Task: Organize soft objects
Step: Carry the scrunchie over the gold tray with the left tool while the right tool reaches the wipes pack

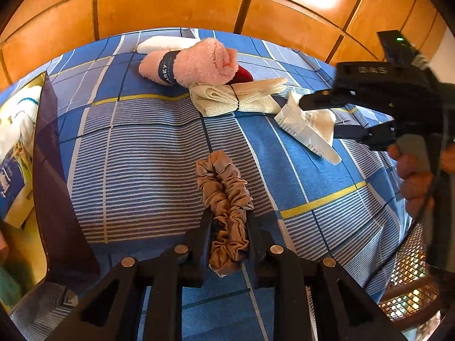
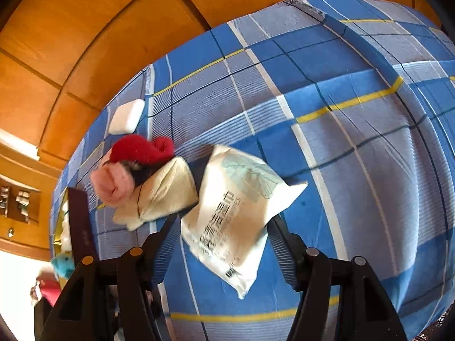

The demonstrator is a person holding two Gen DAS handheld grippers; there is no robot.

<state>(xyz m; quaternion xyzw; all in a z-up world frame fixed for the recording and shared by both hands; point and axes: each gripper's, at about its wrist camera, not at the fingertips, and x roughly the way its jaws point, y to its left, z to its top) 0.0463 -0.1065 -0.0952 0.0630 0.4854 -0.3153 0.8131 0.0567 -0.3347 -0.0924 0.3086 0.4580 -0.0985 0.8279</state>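
Pinching the beige scrunchie (image 1: 224,199) lengthwise, left gripper (image 1: 227,218) fingers sit nearly closed — right gripper (image 2: 224,221) half-open, straddling the wipes packet (image 2: 236,213) on the bed (image 2: 355,142), unpressed.

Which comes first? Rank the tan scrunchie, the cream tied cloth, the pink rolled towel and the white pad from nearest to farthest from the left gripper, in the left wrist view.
1. Tan scrunchie: between the left gripper fingers.
2. Cream tied cloth: ahead, mid-bed.
3. Pink rolled towel: just beyond the cloth.
4. White pad: farthest, by the wooden wall.
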